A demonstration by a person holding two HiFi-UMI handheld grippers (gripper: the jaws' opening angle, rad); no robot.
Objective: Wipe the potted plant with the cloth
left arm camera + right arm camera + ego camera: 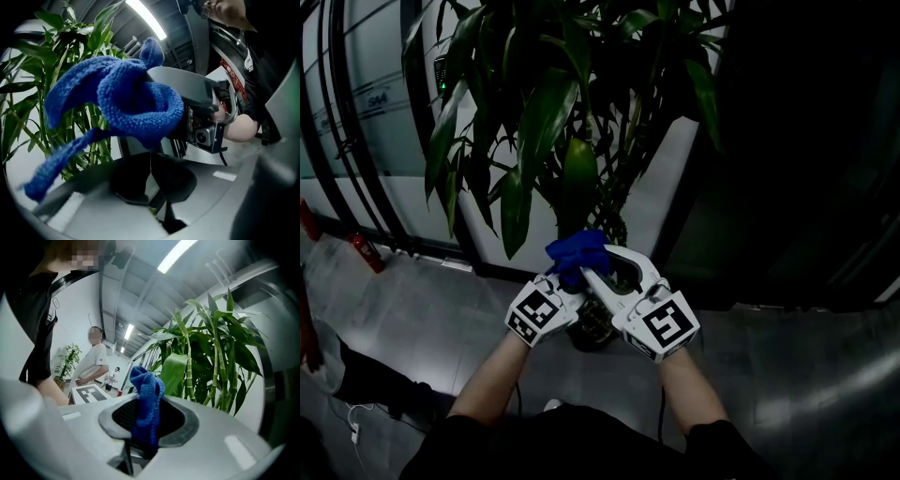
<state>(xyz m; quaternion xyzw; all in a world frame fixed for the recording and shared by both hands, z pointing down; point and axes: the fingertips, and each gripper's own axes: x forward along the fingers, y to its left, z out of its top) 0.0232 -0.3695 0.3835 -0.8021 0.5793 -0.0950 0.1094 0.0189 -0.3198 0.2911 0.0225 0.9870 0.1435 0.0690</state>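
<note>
Pinching the blue cloth [146, 401], the fingers [187, 425] of the right gripper [143, 432] are closed on its lower end, and the rest sticks up. The left gripper [150, 176] has its fingers [126, 178] pressed together with nothing between them. Both grippers meet tip to tip, low in front of the potted plant [567, 122]. A person in a white shirt [91, 364] stands far behind.

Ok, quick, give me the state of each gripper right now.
Left gripper: shut, nothing between its jaws.
Right gripper: shut on the blue cloth.
</note>
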